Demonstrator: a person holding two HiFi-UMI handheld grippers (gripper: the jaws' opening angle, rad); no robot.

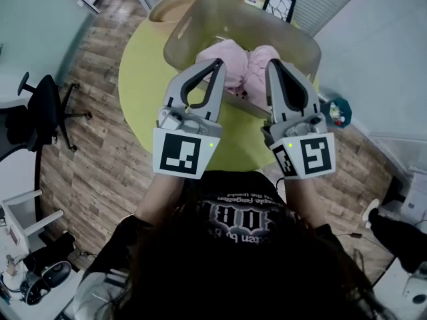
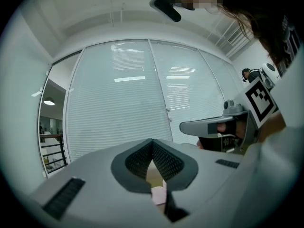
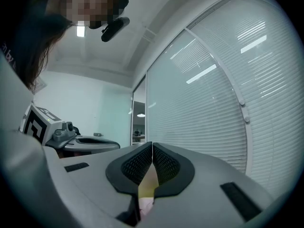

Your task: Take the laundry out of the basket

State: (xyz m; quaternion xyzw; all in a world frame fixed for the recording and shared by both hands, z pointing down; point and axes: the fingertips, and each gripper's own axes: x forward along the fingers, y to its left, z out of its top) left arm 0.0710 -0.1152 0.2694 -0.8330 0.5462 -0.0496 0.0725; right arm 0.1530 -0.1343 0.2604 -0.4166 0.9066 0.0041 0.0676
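A translucent tan laundry basket [image 1: 193, 19] stands on a round yellow table [image 1: 143, 79], with pink laundry [image 1: 233, 62] bunched inside it. My left gripper [image 1: 217, 65] hovers over the near side of the basket, its tips above the pink cloth and shut on nothing. The right gripper [image 1: 273, 65] is held parallel to it, also shut and empty. In the left gripper view the pads [image 2: 164, 160] meet at their tips, and a bit of pink laundry [image 2: 159, 194] shows below them. The right gripper view shows its pads [image 3: 164, 164] pressed together in the same way.
A black office chair [image 1: 43, 105] stands on the wood floor to the left. A framed picture [image 1: 279, 5] and a tan round object [image 1: 170, 5] sit at the table's far side. White blinds close off the far wall. A small colourful item [image 1: 337, 111] lies at the right.
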